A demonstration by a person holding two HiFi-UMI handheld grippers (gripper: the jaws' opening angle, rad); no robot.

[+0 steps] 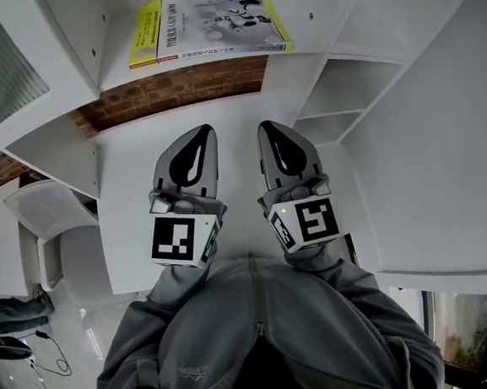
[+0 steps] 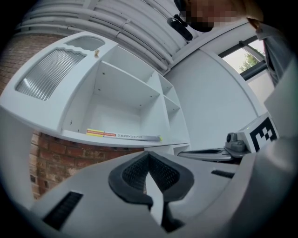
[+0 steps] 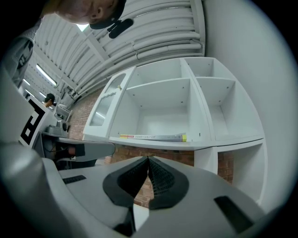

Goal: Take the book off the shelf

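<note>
While they hang side by side short of the shelf (image 1: 215, 67), I read the left gripper (image 1: 207, 132) and right gripper (image 1: 267, 129) as clenched, tips meeting, nothing between them. The book (image 1: 208, 27) lies flat on the shelf board above the brick (image 1: 175, 89), well apart from both. The gripper views give me only its thin edge. Cover print is too small to read.

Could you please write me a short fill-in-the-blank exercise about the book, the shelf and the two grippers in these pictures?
1. The thin white-and-yellow book lies ____ on the white shelf board.
2. The left gripper has its jaws ____, with nothing between them.
3. The right gripper, likewise shut, holds ____.
4. The wall beneath that board is red-brown ____.

Missing words: flat; shut; nothing; brick.
</note>
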